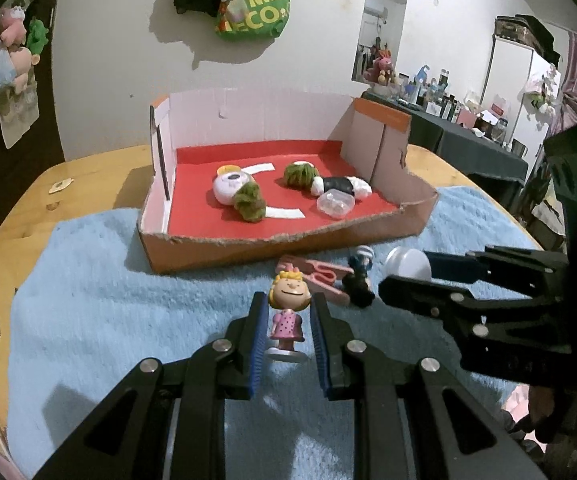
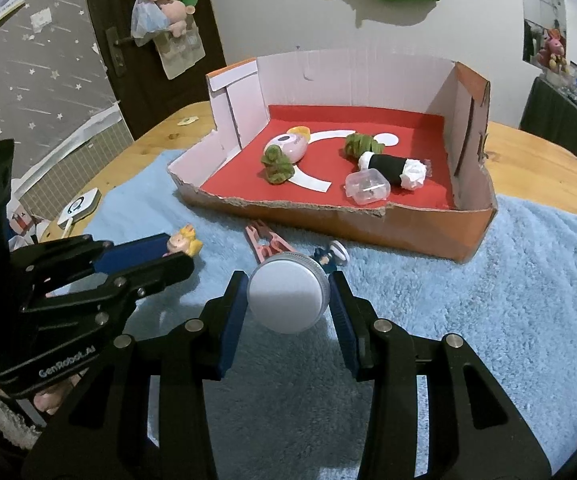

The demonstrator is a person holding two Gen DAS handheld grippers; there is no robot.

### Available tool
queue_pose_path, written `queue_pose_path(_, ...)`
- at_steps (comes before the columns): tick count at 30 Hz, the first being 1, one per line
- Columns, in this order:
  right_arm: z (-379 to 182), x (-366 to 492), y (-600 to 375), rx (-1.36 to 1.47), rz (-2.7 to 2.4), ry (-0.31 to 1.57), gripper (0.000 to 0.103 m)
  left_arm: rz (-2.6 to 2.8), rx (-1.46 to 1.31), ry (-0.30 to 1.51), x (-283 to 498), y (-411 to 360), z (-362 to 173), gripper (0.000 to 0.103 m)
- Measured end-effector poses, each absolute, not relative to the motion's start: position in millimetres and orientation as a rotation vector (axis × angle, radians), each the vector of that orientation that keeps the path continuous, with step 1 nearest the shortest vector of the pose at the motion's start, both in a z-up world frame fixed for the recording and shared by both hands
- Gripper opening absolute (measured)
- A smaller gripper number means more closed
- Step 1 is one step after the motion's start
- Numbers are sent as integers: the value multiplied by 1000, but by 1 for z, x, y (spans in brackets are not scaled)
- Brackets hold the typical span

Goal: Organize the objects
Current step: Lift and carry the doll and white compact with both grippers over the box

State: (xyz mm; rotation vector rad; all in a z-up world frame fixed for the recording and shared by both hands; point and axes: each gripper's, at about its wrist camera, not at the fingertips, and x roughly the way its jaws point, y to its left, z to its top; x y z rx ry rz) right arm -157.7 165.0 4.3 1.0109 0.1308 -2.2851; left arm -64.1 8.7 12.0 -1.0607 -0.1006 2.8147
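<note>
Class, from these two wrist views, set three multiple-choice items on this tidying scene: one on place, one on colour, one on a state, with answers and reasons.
1. Where does the pink clothes peg lie?
A in the box
B on the blue towel
C on bare wood

2. What colour is the floor of the cardboard box?
A red
B green
C black

3. What does the left gripper hold?
A nothing
B a white jar
C a blonde figurine

Answers: B, it lies on the towel before the box; A, the lining is red; C, both pads flank the figurine.
</note>
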Motion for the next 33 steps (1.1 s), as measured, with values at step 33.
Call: queue_pose_path(33, 17, -173, 160, 983, -2282, 106, 39, 2835, -978, -86, -107, 1, 39, 22)
